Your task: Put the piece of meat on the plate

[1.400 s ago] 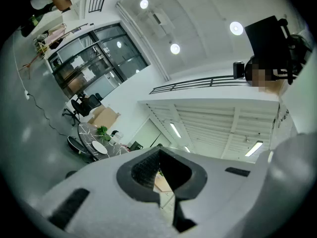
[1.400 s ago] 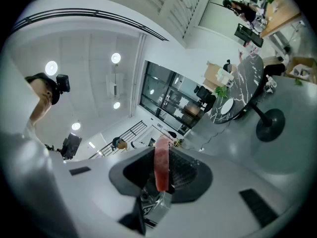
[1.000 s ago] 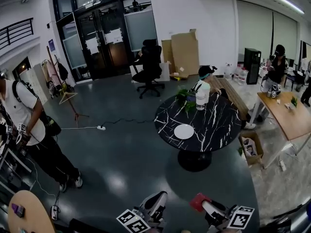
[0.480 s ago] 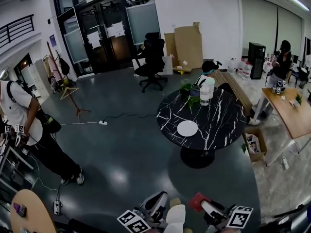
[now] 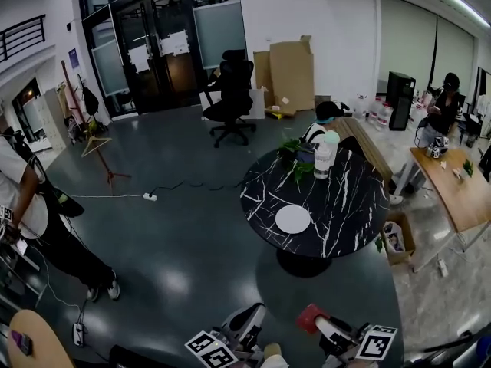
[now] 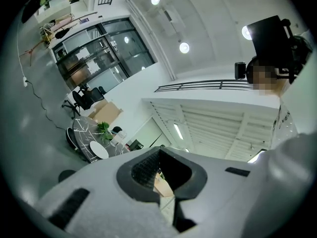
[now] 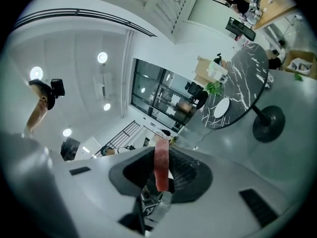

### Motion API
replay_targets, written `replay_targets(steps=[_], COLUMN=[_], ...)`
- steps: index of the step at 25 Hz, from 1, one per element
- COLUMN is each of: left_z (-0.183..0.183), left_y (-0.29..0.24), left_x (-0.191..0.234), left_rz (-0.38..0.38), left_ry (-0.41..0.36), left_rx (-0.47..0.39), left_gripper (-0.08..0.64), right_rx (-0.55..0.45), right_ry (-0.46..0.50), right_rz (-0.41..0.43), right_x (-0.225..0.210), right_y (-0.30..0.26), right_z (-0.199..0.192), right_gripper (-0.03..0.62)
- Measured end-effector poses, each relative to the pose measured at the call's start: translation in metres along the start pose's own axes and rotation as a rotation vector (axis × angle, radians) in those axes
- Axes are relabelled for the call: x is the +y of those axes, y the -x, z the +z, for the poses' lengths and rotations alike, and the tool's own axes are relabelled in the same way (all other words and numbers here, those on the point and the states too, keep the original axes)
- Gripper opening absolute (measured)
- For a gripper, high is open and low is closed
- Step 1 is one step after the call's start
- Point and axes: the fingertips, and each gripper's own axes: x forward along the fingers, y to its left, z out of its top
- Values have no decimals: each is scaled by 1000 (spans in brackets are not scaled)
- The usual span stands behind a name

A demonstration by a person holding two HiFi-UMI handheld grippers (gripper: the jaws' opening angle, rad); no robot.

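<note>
The white plate [image 5: 293, 219] lies on the near side of a round black marble table [image 5: 337, 198], a few steps ahead across the dark floor. At the bottom edge of the head view my right gripper [image 5: 316, 320] is shut on the piece of meat [image 5: 310, 317], a red strip. In the right gripper view the meat [image 7: 161, 163] stands upright between the pads, with the plate [image 7: 222, 107] far off. My left gripper [image 5: 245, 322] is beside it, shut and holding nothing; its pads [image 6: 143, 168] meet, and the plate [image 6: 99, 150] shows small in the distance.
A green plant [image 5: 295, 159] and a white jug [image 5: 325, 153] stand at the table's far side, where a person [image 5: 322, 125] sits. A box [image 5: 395, 236] rests by the table's foot. A person [image 5: 31, 221] stands at left; a wooden table [image 5: 453, 186] is at right.
The head view has swung slightly: the standing person at left has slid toward the left edge. Both grippers keep their places at the bottom, the meat still gripped.
</note>
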Motion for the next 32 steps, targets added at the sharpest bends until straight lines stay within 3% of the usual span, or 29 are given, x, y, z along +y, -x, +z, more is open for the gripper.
replay_targets(steps=[12, 20, 26, 32], left_z=[31, 16, 7, 22], left_y=[-52, -72, -86, -122], left_x=[62, 87, 113, 138], left_rz=[-53, -58, -18, 14], left_ry=[-4, 35, 58, 29], left_rx=[20, 59, 73, 67], left_gripper=[8, 8, 8, 8], right_rx=[-39, -58, -53, -19], right_ry=[34, 19, -6, -23], right_rz=[-9, -65, -95, -96], right_x=[-18, -41, -68, -101], right_y=[-64, -71, -83, -112], right_z=[47, 54, 68, 102], right_gripper=[87, 87, 87, 87])
